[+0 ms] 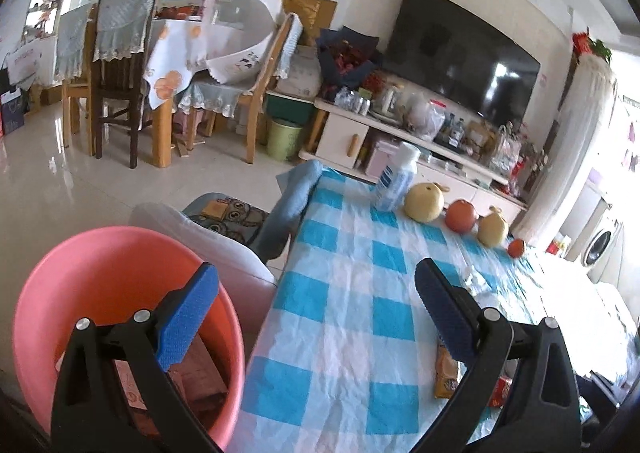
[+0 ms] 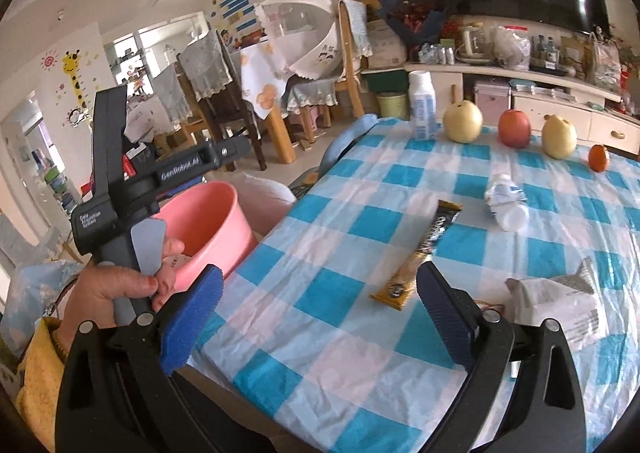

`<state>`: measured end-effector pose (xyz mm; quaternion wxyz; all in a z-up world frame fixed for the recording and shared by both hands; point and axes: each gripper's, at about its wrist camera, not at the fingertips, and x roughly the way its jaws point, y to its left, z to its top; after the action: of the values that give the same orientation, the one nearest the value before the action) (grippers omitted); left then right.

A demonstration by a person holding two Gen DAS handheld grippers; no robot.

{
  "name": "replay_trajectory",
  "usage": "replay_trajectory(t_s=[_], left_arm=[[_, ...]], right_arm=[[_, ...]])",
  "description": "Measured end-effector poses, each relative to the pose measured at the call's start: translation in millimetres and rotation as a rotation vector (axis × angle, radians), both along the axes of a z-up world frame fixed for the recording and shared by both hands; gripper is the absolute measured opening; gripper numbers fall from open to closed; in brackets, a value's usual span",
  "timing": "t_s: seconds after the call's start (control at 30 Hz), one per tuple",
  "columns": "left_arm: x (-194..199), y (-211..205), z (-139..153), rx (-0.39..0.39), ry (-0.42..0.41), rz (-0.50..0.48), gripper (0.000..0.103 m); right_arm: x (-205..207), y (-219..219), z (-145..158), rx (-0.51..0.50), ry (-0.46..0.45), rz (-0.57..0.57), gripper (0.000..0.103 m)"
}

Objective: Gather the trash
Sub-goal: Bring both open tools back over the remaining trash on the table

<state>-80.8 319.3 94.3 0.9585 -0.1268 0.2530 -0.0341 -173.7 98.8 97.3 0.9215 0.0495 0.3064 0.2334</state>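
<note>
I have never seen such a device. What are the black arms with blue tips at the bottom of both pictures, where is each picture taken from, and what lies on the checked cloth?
They are hand-held grippers, one in each of a person's hands, each with a camera looking along its two fingers. One picture comes from the left gripper, the other from the right gripper; the right view also shows the person's left hand on its handle.

Both grippers are open and hold nothing.

On the checked tablecloth lie a yellow snack wrapper, a crushed plastic bottle and a white packet. At the far edge stand a white bottle and four fruits. The pink bucket beside the table already holds some packaging.
</note>
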Motion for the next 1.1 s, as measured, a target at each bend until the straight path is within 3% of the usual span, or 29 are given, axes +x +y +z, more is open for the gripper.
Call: replay_trajectory(t_s=[0.33, 0.57, 1.1], left_arm=[[-13, -41, -1, 0.090, 0.014, -0.084, 0.099], [-17, -62, -4, 0.111, 0.032, -0.117, 0.099], [-25, -135, -15, 0.211, 0.066, -0.254, 0.099]], right_arm=[[-7, -30, 5, 0.006, -0.040, -0.027, 0.098], [-11, -57, 7, 0.024, -0.052, -0.049, 0.098], [-7, -149, 3, 0.116, 0.008, -0.195, 0.098]])
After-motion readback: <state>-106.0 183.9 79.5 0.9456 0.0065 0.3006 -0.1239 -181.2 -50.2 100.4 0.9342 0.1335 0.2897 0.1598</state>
